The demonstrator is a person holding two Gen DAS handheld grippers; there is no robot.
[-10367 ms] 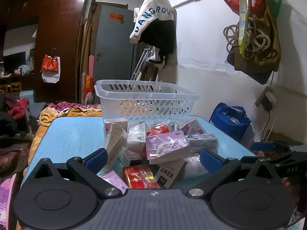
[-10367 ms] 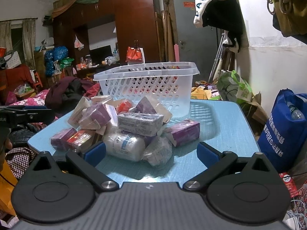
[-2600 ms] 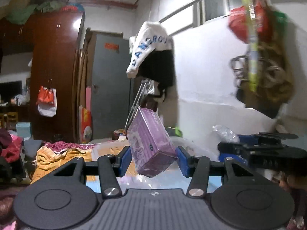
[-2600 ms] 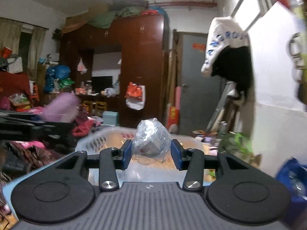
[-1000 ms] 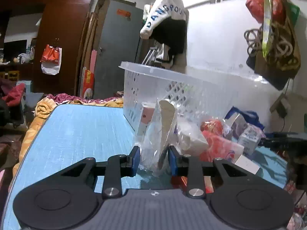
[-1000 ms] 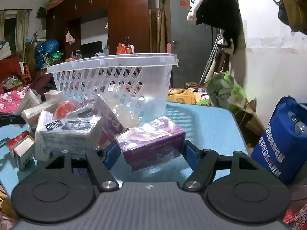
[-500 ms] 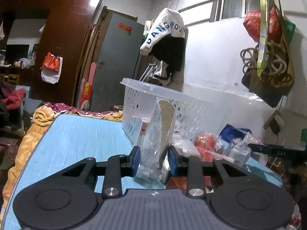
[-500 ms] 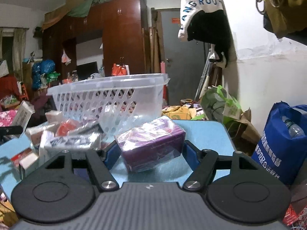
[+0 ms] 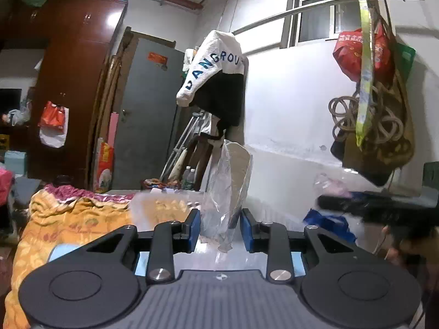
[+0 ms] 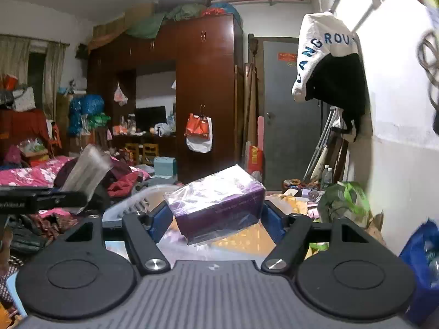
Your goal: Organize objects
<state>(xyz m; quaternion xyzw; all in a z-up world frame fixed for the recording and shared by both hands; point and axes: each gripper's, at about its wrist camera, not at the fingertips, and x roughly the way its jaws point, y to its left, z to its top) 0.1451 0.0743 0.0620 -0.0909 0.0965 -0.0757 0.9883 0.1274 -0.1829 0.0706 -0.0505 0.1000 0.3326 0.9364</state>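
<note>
Left gripper pinches clear packet; right gripper clamps purple box.

The white basket beyond the left fingers is a motion-blurred smear, its lattice unreadable. Right of those fingers, the right gripper shows only as a dark blurred bar, and what it carries is a pale pink blur. The clear-wrapped flat pack hides its own lower edge between the pads. From the right wrist, the purple box covers most of the basket rim behind the fingers, and printing on the box is too small to read.
</note>
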